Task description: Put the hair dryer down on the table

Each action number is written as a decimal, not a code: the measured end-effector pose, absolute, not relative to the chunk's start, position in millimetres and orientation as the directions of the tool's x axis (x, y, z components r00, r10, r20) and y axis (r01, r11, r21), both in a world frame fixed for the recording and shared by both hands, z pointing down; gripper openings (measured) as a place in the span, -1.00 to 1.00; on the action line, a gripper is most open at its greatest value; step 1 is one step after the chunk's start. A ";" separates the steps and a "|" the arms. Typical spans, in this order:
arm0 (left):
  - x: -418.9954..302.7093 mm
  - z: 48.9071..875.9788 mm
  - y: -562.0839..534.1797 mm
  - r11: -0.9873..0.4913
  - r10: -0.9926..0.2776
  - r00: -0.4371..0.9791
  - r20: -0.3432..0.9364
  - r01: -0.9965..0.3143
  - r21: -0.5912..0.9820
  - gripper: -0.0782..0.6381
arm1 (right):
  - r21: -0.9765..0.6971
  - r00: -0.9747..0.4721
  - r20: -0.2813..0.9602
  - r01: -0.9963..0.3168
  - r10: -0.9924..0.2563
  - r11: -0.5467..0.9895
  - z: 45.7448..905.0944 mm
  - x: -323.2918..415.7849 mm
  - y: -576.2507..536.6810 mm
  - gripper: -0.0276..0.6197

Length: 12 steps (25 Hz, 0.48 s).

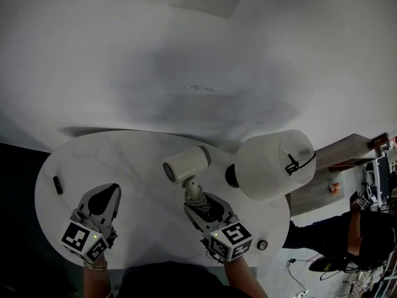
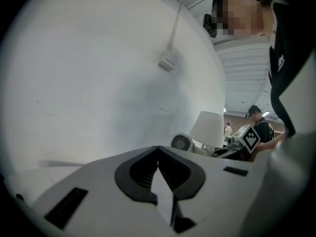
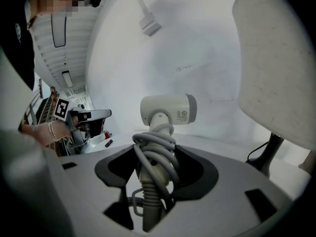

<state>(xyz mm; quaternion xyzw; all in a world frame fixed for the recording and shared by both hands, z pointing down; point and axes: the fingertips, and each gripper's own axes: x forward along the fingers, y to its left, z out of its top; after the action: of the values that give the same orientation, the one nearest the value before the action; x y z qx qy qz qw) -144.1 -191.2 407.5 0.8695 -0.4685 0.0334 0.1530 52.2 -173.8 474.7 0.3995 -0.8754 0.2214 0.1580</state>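
A white hair dryer [image 1: 186,164] stands with its handle between the jaws of my right gripper [image 1: 201,205], which is shut on it over the round white table [image 1: 142,148]. In the right gripper view the grey cord is wound round the handle [image 3: 154,157] and the dryer's head [image 3: 168,110] rises above the jaws. Whether the dryer touches the tabletop is hidden. My left gripper [image 1: 110,191] is shut and holds nothing, over the left part of the table. From the left gripper view the dryer's rear grille [image 2: 181,142] shows beyond the closed jaw tips [image 2: 158,149].
A white lamp with a large shade [image 1: 273,164] stands at the table's right, close beside the dryer; its black cable [image 3: 256,154] trails on the tabletop. A small black object [image 1: 57,184] lies near the left edge. A wall rises behind the table. A person stands far right.
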 end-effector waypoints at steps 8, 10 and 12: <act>-136.5 424.8 -201.9 -0.522 -0.777 0.581 0.241 -0.809 0.268 -0.73 | -0.281 -0.565 0.499 -0.823 -0.657 0.494 498.1 74.1 -189.5 -0.15; -134.7 428.6 -203.1 -0.527 -0.771 0.587 0.247 -0.805 0.272 -0.73 | -0.280 -0.552 0.509 -0.832 -0.660 0.480 504.4 78.1 -191.4 -0.15; -133.6 432.4 -204.3 -0.529 -0.765 0.592 0.253 -0.802 0.276 -0.73 | -0.281 -0.541 0.516 -0.839 -0.664 0.466 508.8 81.2 -193.8 -0.15</act>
<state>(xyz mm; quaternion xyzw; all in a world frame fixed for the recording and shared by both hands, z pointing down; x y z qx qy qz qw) -133.6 -204.3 432.4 0.8730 -0.4490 0.0506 0.1839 81.2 -193.8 508.8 0.4477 -0.8391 0.2581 0.1697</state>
